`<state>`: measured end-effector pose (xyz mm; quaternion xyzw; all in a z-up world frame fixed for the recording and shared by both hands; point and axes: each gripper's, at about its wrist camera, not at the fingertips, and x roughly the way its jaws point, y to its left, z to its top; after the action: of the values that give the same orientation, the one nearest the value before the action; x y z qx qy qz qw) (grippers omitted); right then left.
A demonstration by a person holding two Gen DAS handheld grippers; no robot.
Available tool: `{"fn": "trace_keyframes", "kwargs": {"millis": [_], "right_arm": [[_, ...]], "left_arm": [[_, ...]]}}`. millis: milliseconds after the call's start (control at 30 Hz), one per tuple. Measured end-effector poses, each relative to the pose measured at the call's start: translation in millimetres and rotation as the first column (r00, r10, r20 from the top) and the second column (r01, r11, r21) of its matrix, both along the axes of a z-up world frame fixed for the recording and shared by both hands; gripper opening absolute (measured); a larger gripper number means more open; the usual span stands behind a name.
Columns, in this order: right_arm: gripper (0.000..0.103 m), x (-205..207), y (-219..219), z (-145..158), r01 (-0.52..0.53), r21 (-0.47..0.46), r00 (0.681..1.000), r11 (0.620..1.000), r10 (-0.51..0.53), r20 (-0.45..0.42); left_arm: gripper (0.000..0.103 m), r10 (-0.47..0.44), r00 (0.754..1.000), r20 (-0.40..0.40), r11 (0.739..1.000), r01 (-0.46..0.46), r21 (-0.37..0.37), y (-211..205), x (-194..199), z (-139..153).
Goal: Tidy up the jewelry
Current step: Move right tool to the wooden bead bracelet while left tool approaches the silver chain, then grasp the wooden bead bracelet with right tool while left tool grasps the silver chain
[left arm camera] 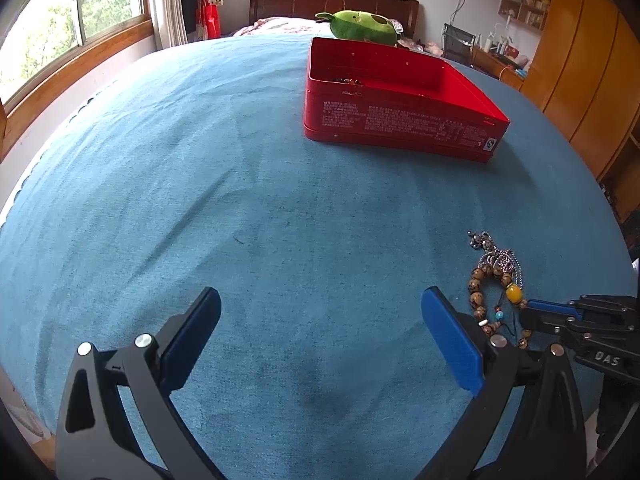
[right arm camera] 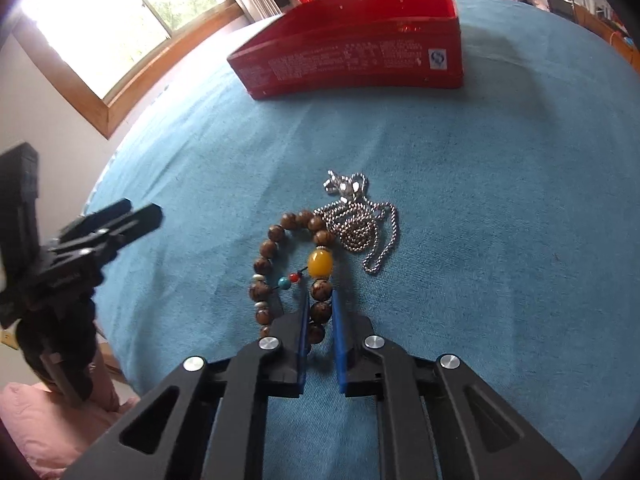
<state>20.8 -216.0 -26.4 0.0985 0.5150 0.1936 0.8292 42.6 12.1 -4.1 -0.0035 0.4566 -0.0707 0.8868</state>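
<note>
Right claw clamped on the wooden bead bracelet, pads pinching the brown beads just below its yellow bead. Bracelet lies flat on the blue cloth. Silver chain necklace heaped just ahead of the claw tips, touching the bracelet's far side. Red tin well ahead, lid off. Left claw wide open, holding nothing, bracelet just right of its right finger.

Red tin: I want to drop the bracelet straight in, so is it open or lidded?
Open. The red tin has no lid on; the left wrist view shows its inner walls and a few small beads inside.
</note>
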Motion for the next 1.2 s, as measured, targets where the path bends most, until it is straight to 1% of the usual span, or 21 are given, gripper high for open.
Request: {"fn": "trace_keyframes", "kwargs": {"millis": [100, 233, 400, 500, 600, 700, 800, 900, 933, 1000, 1067, 1100, 1167, 1200], "right_arm": [[0.011, -9, -12, 14, 0.017, -0.013, 0.999, 1.000, -0.017, 0.032], [0.011, -21, -37, 21, 0.073, -0.041, 0.997, 0.996, -0.071, 0.040], [0.011, -21, -65, 15, 0.152, -0.057, 0.988, 0.987, -0.151, 0.018], [0.011, -18, -79, 7, 0.187, -0.061, 0.982, 0.981, -0.187, 0.002], [0.011, -12, -87, 0, 0.192, -0.048, 0.981, 0.980, -0.193, -0.014], [0.011, -5, -89, -6, 0.185, -0.042, 0.982, 0.982, -0.187, -0.029], [0.011, -1, -90, -10, 0.179, -0.040, 0.983, 0.983, -0.180, -0.037], [0.011, 2, -91, -13, 0.175, -0.035, 0.983, 0.984, -0.176, -0.043], [0.011, 2, -92, -14, 0.174, -0.035, 0.984, 0.984, -0.175, -0.043], [0.011, 2, -95, -15, 0.173, -0.033, 0.984, 0.984, -0.174, -0.045], [0.011, 2, -95, -15, 0.170, -0.029, 0.984, 0.985, -0.172, -0.047], [0.011, 2, -95, -16, 0.170, -0.028, 0.984, 0.985, -0.171, -0.048], [0.011, 3, -96, -17, 0.169, -0.025, 0.984, 0.985, -0.171, -0.052], [0.011, 3, -94, -17, 0.170, -0.025, 0.984, 0.985, -0.171, -0.052]], "left_arm": [[0.100, -0.019, 1.000, -0.008, 1.000, 0.019, -0.013, -5, 3, 1], [0.100, -0.064, 0.997, -0.032, 0.998, 0.064, -0.026, -22, 12, 1], [0.100, -0.146, 0.989, -0.039, 0.989, 0.146, 0.004, -59, 25, -3], [0.100, -0.191, 0.980, -0.063, 0.982, 0.191, 0.002, -83, 34, -8], [0.100, -0.227, 0.967, -0.112, 0.974, 0.226, -0.022, -105, 42, -19], [0.100, -0.228, 0.965, -0.131, 0.974, 0.225, -0.037, -116, 47, -24], [0.100, -0.235, 0.961, -0.147, 0.972, 0.232, -0.041, -127, 49, -28], [0.098, -0.248, 0.951, -0.187, 0.969, 0.243, -0.049, -138, 53, -38], [0.098, -0.249, 0.949, -0.195, 0.969, 0.246, -0.040, -141, 54, -41], [0.094, -0.243, 0.952, -0.185, 0.968, 0.249, 0.009, -147, 55, -44], [0.081, -0.234, 0.957, -0.173, 0.969, 0.244, 0.041, -150, 55, -45], [0.078, -0.234, 0.958, -0.167, 0.969, 0.244, 0.042, -151, 56, -45], [0.061, -0.246, 0.957, -0.155, 0.965, 0.256, 0.050, -152, 56, -44], [0.056, -0.252, 0.956, -0.151, 0.964, 0.262, 0.053, -153, 56, -43]]}}
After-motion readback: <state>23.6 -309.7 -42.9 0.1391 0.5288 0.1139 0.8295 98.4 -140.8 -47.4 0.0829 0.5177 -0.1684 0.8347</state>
